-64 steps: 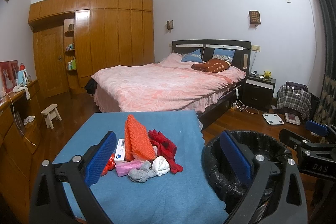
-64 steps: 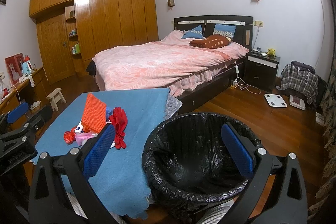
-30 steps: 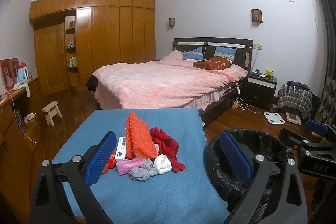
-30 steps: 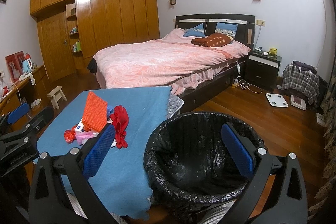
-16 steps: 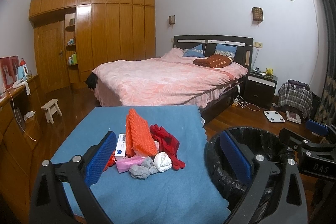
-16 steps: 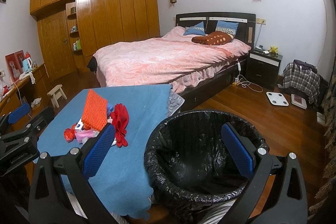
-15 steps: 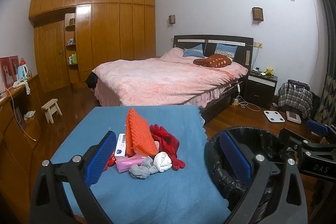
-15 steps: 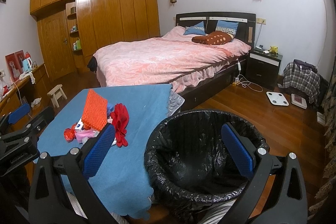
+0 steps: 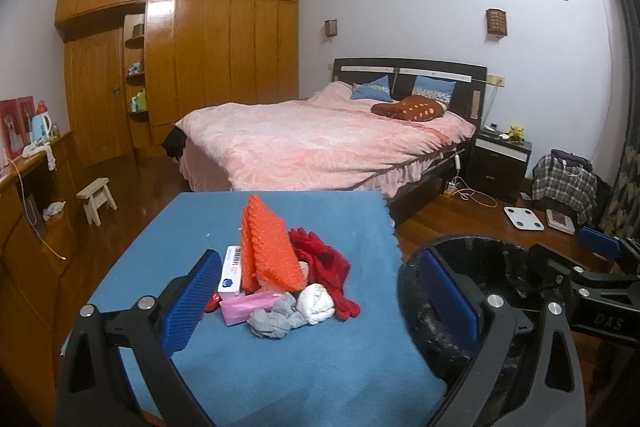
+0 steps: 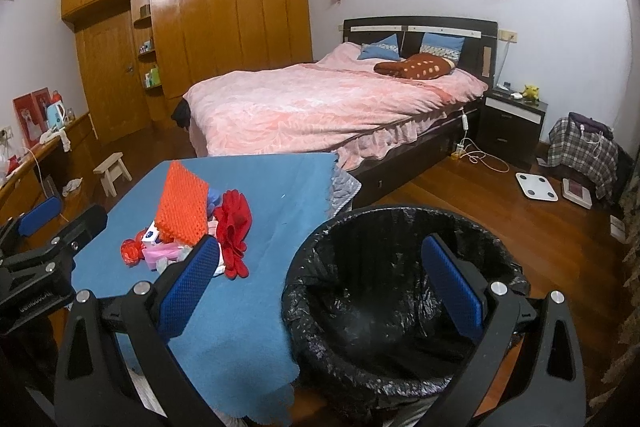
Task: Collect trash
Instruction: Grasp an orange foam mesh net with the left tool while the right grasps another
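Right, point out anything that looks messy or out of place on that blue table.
A heap of odds and ends sits mid-cloth on the blue table: an orange knitted piece propped at a tilt over a white box, red gloves, and crumpled grey and white wads. The bin looks empty.

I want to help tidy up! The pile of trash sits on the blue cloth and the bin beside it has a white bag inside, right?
Almost. The pile of trash does sit on the blue cloth, with the bin beside it, but the right wrist view shows its bag is black, not white.
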`<action>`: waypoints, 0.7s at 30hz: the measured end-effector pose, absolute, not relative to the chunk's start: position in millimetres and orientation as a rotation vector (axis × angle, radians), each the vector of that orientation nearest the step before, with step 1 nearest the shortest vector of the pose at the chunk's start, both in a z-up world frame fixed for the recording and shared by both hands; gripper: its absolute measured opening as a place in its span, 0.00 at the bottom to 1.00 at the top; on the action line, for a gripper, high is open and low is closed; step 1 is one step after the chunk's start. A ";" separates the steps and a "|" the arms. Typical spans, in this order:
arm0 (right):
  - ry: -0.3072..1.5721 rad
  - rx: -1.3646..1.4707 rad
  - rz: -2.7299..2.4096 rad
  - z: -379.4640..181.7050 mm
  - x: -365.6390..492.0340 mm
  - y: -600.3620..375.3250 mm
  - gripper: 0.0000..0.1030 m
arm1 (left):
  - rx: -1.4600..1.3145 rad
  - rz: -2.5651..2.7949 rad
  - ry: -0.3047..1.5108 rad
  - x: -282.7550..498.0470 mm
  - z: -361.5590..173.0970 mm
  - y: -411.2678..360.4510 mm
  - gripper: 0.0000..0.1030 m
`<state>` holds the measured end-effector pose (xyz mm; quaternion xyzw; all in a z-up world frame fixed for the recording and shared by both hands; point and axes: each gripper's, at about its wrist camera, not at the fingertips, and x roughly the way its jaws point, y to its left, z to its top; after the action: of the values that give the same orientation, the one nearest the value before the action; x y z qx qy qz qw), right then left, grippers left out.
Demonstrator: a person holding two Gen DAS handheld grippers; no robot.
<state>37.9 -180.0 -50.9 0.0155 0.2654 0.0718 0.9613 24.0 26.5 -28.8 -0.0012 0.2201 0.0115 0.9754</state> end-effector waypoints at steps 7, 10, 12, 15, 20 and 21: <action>0.562 0.022 0.197 -62.2 74.1 -159.3 0.95 | 0.010 0.119 0.489 51.4 -51.4 63.1 0.94; 0.569 0.004 0.214 -72.2 94.2 -144.4 0.95 | 0.008 0.164 0.505 63.0 -63.6 78.9 0.94; 0.579 0.000 0.229 -79.3 107.7 -134.4 0.95 | -0.011 0.184 0.515 74.2 -71.6 90.8 0.94; 0.596 0.006 0.247 -89.6 129.7 -121.0 0.95 | -0.018 0.199 0.529 88.3 -83.9 105.7 0.94; 0.625 -0.018 0.262 -106.9 165.1 -99.4 0.94 | -0.011 0.216 0.531 108.4 -99.1 120.8 0.92; 0.627 -0.023 0.268 -111.2 169.8 -93.6 0.93 | -0.014 0.210 0.531 112.9 -101.7 124.9 0.90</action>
<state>169.8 -93.6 -111.2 -0.0111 0.3074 0.1315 0.9424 112.9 124.9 -101.7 -0.0070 0.2621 0.1036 0.9594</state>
